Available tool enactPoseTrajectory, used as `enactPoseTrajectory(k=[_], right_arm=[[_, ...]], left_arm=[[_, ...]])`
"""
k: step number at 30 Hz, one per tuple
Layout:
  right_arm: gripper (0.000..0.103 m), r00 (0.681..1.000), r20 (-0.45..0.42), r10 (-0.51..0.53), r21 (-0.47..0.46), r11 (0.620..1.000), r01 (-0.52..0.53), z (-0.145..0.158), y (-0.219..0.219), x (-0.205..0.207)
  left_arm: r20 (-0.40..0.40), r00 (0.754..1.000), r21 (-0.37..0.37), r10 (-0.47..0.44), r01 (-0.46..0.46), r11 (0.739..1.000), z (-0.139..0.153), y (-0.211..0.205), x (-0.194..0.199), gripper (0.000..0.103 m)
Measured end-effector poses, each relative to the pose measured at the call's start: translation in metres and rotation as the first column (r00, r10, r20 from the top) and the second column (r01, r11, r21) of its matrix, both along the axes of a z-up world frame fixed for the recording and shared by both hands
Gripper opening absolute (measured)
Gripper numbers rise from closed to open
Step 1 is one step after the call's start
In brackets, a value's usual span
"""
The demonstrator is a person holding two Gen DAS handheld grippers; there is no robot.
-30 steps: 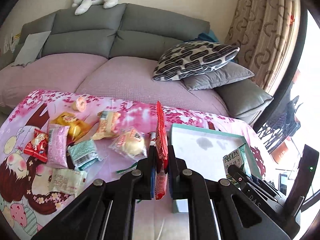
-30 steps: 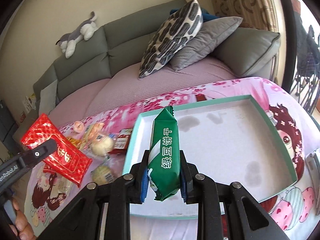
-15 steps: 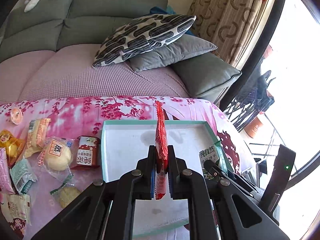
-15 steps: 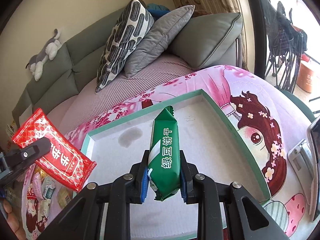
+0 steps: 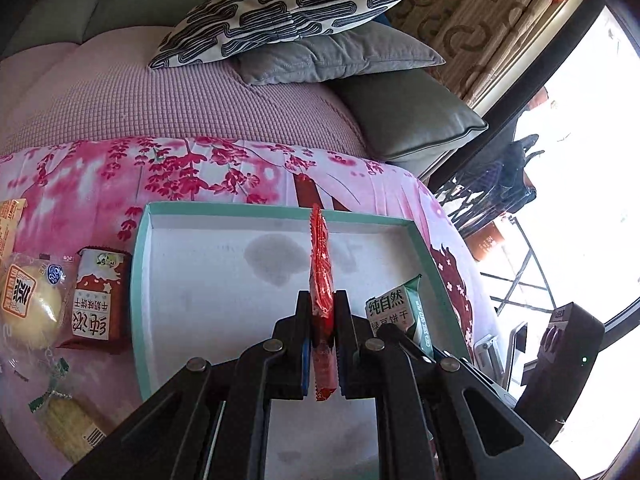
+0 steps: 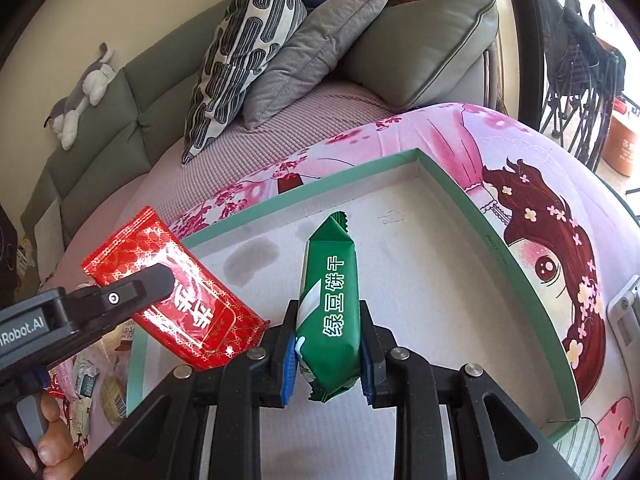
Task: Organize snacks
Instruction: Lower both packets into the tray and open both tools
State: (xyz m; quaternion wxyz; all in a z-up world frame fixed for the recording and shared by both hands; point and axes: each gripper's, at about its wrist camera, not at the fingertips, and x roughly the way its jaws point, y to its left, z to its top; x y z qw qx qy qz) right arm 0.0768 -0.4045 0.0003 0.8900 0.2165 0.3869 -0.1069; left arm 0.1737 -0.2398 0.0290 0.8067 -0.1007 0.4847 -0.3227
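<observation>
My left gripper (image 5: 322,308) is shut on a red snack packet (image 5: 320,264), seen edge-on, held above the shallow white tray with a teal rim (image 5: 138,280). In the right wrist view the left gripper (image 6: 160,280) holds that red packet (image 6: 176,296) over the tray's left side. My right gripper (image 6: 328,336) is shut on a green biscuit packet (image 6: 332,312) above the tray (image 6: 460,196). The green packet (image 5: 396,312) also shows in the left wrist view at the tray's right side.
Loose snacks lie left of the tray on the pink printed cloth (image 5: 80,176): a brown-red packet (image 5: 96,300), a round bun (image 5: 32,304), a long yellow wafer (image 5: 68,424). A sofa with pillows (image 5: 288,12) stands behind. A phone mount (image 6: 624,312) sits right of the tray.
Both grippers have moved right and forward over the tray, each still holding its packet. The loose snack pile has slid to the left of view.
</observation>
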Motion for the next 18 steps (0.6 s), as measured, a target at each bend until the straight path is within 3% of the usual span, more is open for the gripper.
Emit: enactPoseTrajectory(k=[6,11,13,17,18], right_arm=[[0.029,1.000,-0.024,-0.010,0.008,1.000,0.010,-0.005,-0.005,0.000],[0.029,0.999,-0.028,-0.017,-0.007,1.000,0.017,-0.002,-0.005,-0.002],[0.030,0.999,-0.043,-0.016,-0.019,1.000,0.015,-0.002,-0.005,-0.002],[0.043,0.997,-0.076,-0.022,-0.048,0.999,0.019,-0.003,-0.005,-0.003],[0.051,0.996,-0.085,-0.025,-0.061,0.998,0.020,-0.003,-0.005,-0.004]], left_arm=[[-0.038,0.998,0.003,0.044,-0.044,0.999,-0.014,0.010,0.011,0.014],[-0.052,0.995,0.068,0.080,-0.077,0.995,-0.022,0.017,0.012,0.026],[-0.042,0.994,0.133,0.096,-0.090,0.987,-0.025,0.016,0.010,0.038],[-0.053,0.993,0.192,0.110,-0.098,0.976,-0.032,0.018,0.006,0.049],[-0.053,0.992,0.209,0.114,-0.101,0.973,-0.034,0.018,0.005,0.053]])
